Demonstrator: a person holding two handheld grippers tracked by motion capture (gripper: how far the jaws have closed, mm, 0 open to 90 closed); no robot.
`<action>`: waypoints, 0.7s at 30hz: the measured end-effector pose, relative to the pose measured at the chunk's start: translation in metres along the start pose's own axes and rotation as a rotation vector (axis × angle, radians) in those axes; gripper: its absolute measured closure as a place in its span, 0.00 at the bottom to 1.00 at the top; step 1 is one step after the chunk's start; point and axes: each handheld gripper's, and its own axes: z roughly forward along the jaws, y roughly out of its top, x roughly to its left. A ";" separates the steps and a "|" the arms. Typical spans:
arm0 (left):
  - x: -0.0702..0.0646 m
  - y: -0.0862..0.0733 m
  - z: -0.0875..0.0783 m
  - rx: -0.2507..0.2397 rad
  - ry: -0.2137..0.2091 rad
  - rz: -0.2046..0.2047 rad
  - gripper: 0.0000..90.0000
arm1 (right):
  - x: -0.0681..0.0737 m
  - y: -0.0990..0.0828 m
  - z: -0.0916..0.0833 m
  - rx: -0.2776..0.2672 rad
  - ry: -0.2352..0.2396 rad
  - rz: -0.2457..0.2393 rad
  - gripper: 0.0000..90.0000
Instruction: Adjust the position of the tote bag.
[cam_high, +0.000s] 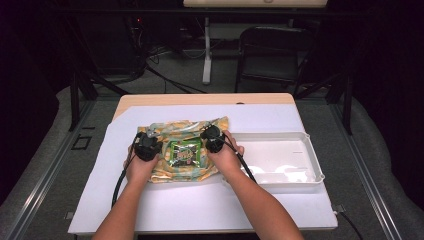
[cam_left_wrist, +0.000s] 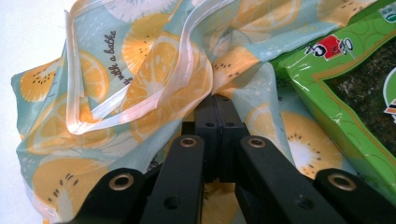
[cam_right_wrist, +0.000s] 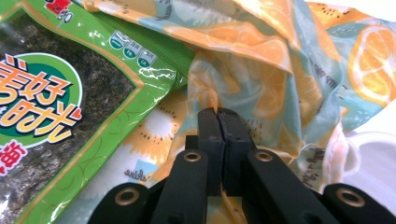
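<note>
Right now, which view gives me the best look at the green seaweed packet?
The right gripper view: the green seaweed packet fills its left half, print and foil edge sharp, lying on the citrus-print bag. The left gripper view catches just its corner at the right edge. The high view shows it whole but small, between the two grippers.

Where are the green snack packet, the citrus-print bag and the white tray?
green snack packet (cam_high: 186, 152), high view, middle of its printed front.
citrus-print bag (cam_left_wrist: 154, 70), left gripper view, an orange slice on its crumpled upper fold.
white tray (cam_high: 280, 150), high view, bare floor of the tray.
</note>
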 end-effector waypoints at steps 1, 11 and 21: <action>0.000 0.000 0.000 0.000 0.000 0.000 1.00 | 0.001 0.000 0.001 -0.007 0.003 0.008 0.99; 0.000 0.000 0.000 0.000 -0.001 -0.002 0.99 | 0.000 -0.001 0.002 0.004 -0.003 0.001 0.98; 0.000 0.001 -0.002 -0.009 -0.012 -0.025 0.95 | 0.000 -0.001 0.002 0.004 -0.001 0.000 0.97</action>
